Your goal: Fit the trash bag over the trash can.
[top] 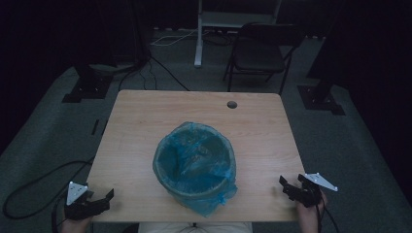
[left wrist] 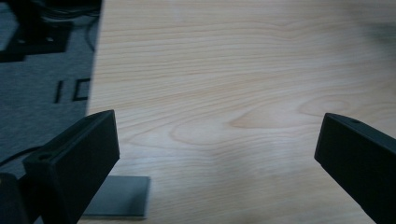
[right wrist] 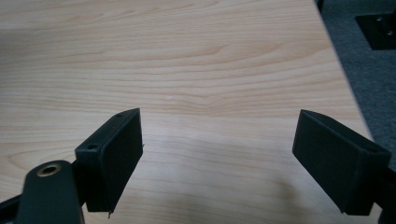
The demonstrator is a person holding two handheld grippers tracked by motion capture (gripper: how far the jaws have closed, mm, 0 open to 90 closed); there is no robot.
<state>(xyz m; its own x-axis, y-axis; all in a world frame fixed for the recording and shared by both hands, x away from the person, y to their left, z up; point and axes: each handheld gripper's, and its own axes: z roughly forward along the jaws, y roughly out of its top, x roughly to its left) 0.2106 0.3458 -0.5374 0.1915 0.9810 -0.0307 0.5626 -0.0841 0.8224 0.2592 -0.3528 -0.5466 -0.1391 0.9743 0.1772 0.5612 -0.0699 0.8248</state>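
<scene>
High view: a bin lined with a blue bag stands upright on the counter, near its front edge. The left hand-held gripper sits at the front corner left of the bin, the right hand-held gripper right of it, both well apart from the bin. Left gripper view: jaws spread wide over bare counter, nothing between them. Right gripper view: jaws likewise spread, holding nothing, above bare counter.

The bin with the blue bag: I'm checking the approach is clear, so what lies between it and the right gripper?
Bare wooden table. In the high view nothing sits between the bin and the right gripper, whose jaws stand open.
</scene>
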